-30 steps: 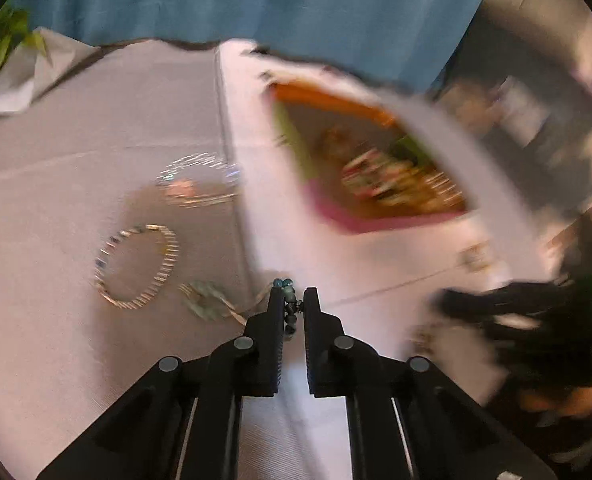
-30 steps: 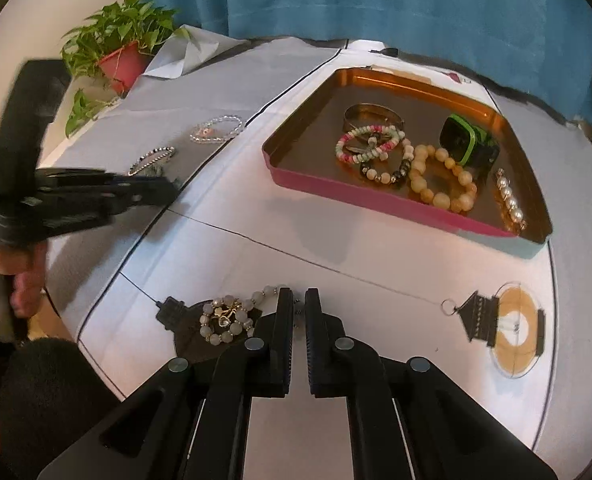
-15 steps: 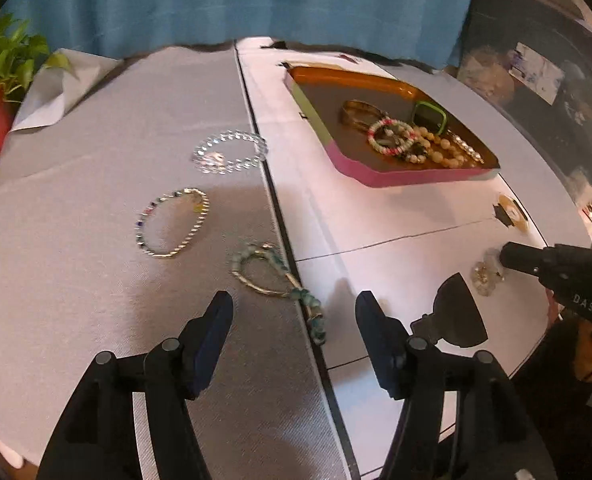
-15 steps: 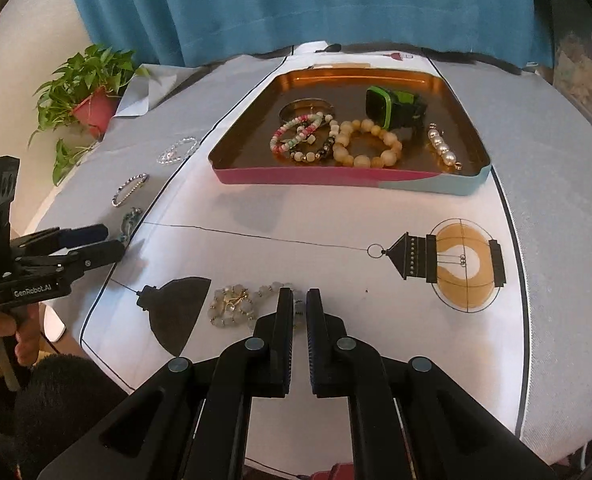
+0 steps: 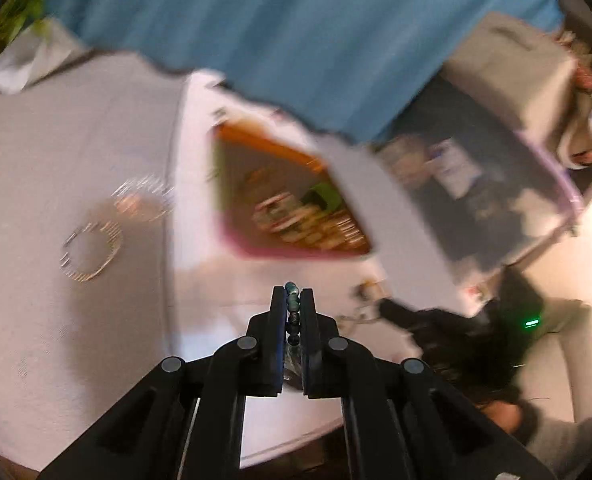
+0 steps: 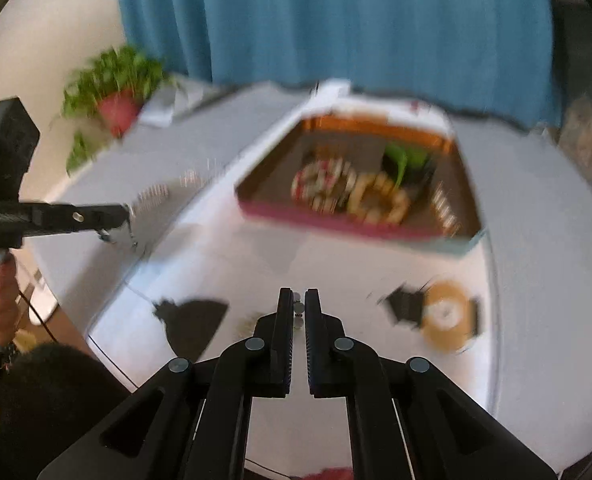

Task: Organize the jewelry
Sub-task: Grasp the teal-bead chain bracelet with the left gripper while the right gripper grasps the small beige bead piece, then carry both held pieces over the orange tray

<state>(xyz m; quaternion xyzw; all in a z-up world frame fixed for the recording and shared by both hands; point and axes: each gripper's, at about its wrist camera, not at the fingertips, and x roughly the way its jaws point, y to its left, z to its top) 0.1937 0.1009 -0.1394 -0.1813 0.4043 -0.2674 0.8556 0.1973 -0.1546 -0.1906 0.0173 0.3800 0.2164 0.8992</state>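
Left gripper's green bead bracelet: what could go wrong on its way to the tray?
The left gripper, jaws just closed, pinches the green bead bracelet by only a few beads; the rest hangs hidden, so it might slip or snag. The tray already looks crowded, so strands may tangle there. The right gripper, holding a pearl bracelet, works nearby and could bump it.

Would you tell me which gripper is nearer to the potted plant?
Left. The left gripper sits on the potted plant's side of the table; the right gripper is nearer the lantern print, farther away.
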